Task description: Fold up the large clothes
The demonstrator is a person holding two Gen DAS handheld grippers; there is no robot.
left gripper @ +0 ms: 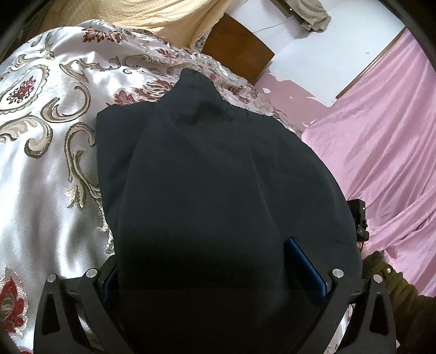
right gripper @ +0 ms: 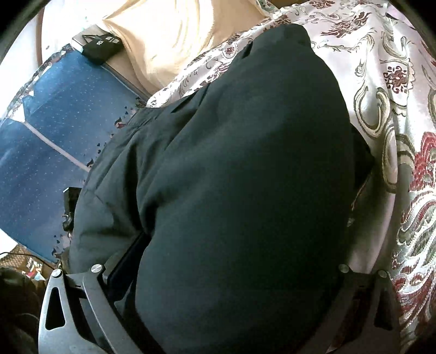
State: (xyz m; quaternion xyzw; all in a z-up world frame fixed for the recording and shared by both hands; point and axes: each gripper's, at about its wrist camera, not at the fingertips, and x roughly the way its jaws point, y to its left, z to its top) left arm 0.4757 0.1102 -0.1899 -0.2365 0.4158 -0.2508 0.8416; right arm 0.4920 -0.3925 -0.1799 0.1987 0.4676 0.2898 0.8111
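The bed [left gripper: 41,168], covered by a satin floral bedspread [right gripper: 381,89], carries the work; a cream blanket [left gripper: 163,16] lies at its far end and a pink sheet [left gripper: 381,152] hangs to the right. The dark garment [left gripper: 218,177], bulky and padded in appearance, lies on the bedspread and fills the near centre of both views, part of it doubled over itself. The left gripper [left gripper: 218,275] has its jaws set wide with cloth bulging between them; whether they actually pinch it cannot be told. The right gripper [right gripper: 226,272] is likewise spread around a thick fold, grip uncertain. Judged step: a fold under way, both ends held near. The next move calls for carrying the edge across evenly and laying it flat. No containers are visible.
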